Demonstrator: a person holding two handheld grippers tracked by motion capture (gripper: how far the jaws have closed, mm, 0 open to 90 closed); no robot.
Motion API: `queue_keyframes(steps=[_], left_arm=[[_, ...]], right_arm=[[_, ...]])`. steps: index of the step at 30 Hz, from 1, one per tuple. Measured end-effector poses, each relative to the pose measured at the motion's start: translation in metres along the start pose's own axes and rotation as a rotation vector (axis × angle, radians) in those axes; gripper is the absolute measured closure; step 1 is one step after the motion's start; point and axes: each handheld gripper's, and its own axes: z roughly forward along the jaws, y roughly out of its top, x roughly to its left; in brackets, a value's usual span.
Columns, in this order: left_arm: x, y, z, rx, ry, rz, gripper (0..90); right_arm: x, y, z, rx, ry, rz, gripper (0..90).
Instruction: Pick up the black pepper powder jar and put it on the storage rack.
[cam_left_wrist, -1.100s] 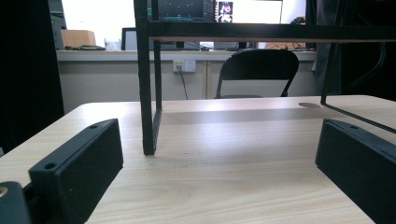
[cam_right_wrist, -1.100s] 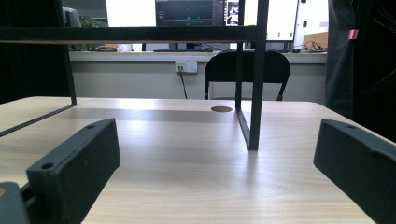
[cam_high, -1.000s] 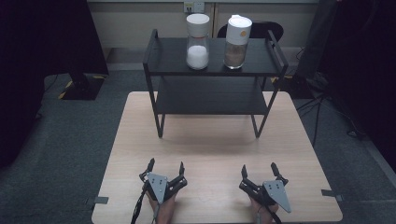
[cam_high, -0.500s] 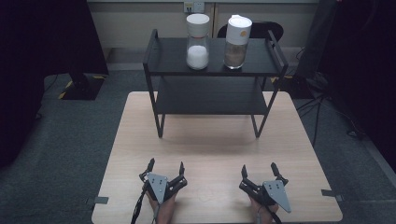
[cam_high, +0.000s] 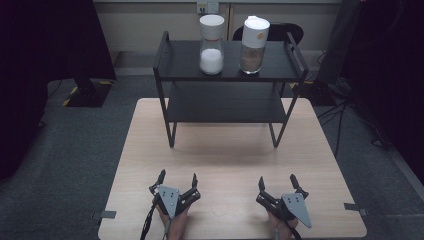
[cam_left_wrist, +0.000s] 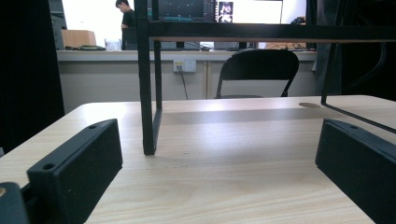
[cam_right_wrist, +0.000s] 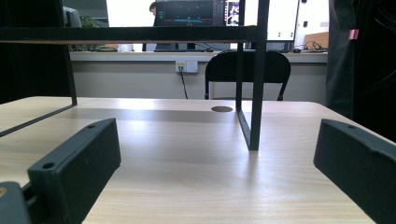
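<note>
Along the bottom edge of the high view, the left gripper (cam_high: 176, 181) and the right gripper (cam_high: 279, 185) rest side by side on the near part of the wooden table (cam_high: 225, 155), each with its jaws spread wide and nothing between them; this reads as a ready posture, the tools parked low and level so that either can advance without crossing the other. At the upper centre of that frame stands a black two-tier shelf (cam_high: 227, 102), its legs planted on the far half of the tabletop, well apart from both grippers. On its top tier, in the upper middle of the frame, two lidded jars stand upright and near each other: the jar of white powder (cam_high: 211, 45) to the left and the jar of brown powder (cam_high: 254, 46) to the right. Their raised position appears to be the reason the grippers wait so far back, since a reach would have to rise over the shelf's front rail. The lower tier looks bare. In the left gripper view, the released jaws frame the shelf's near left leg (cam_left_wrist: 146, 93) at left of centre, with a black chair (cam_left_wrist: 258, 70) beyond the table at the upper middle. In the right gripper view, the parted jaws frame the shelf's near right leg (cam_right_wrist: 256, 88) right of centre, so each tool seems aimed at its own side of the shelf.
</note>
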Motion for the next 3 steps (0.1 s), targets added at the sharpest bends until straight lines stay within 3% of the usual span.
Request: queue_keyframes(steps=[3], left_arm=[[-0.0006,0.0009,0.0008,0.004,0.006,-0.005,0.0]], right_arm=[[0.0,0.0001,0.0001,0.0,0.0,0.0,0.0]])
